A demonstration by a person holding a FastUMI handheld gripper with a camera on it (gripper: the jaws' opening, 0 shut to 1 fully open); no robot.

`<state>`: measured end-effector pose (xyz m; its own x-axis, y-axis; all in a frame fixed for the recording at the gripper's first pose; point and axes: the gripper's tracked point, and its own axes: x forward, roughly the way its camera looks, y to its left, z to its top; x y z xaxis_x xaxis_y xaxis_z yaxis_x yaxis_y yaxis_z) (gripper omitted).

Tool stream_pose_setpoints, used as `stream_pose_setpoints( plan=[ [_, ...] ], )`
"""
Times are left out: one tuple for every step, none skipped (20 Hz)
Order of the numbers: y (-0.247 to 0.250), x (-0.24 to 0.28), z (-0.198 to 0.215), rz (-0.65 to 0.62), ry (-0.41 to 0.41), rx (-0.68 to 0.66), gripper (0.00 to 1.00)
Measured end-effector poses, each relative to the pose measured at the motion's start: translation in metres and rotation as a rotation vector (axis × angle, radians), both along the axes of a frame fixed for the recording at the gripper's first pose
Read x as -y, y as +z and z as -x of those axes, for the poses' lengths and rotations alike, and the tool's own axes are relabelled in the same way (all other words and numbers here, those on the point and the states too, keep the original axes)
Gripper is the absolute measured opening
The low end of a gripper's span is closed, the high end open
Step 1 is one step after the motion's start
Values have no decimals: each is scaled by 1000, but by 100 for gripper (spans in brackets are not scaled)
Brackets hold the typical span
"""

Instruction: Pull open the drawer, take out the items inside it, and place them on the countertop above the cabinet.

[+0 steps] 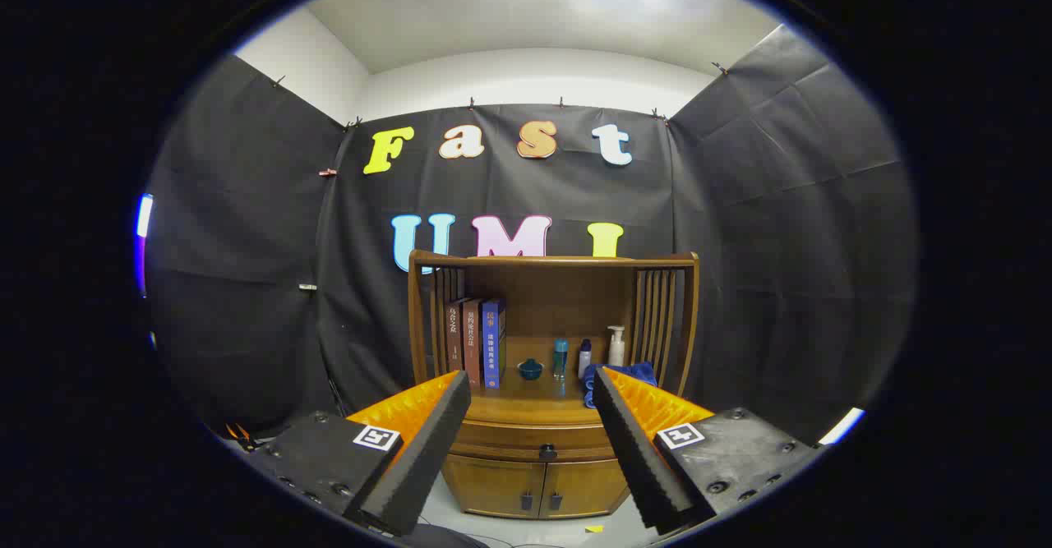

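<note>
A wooden cabinet stands against the booth's back wall, some way beyond my fingers. Its drawer is shut, with a small dark knob in the middle of its front. The countertop lies just above the drawer, under an open shelf frame. My gripper is open and holds nothing. The two fingers frame the cabinet from left and right, well short of it. What lies inside the drawer is hidden.
On the countertop stand three books at the left, a small dark bowl, a teal bottle, a small dark-capped bottle, a white pump bottle and a blue cloth. Two lower doors sit under the drawer.
</note>
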<state>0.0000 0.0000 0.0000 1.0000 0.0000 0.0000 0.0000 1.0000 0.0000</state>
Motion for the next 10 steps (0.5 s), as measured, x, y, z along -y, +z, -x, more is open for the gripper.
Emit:
stream_pose_setpoints(
  plan=[
    [-1,0,0,0,0,0,98],
    [-1,0,0,0,-1,-3,98],
    [-1,1,0,0,-1,-3,98],
    [-1,1,0,-1,0,-2,98],
    [-2,0,0,-2,0,-3,98],
    [-2,1,0,0,-2,-3,98],
    [-1,3,2,3,-6,-4,98],
    [-1,3,3,4,-7,-3,98],
    [0,3,3,2,-6,-1,98],
    [0,3,3,-1,-5,2,98]
  ],
)
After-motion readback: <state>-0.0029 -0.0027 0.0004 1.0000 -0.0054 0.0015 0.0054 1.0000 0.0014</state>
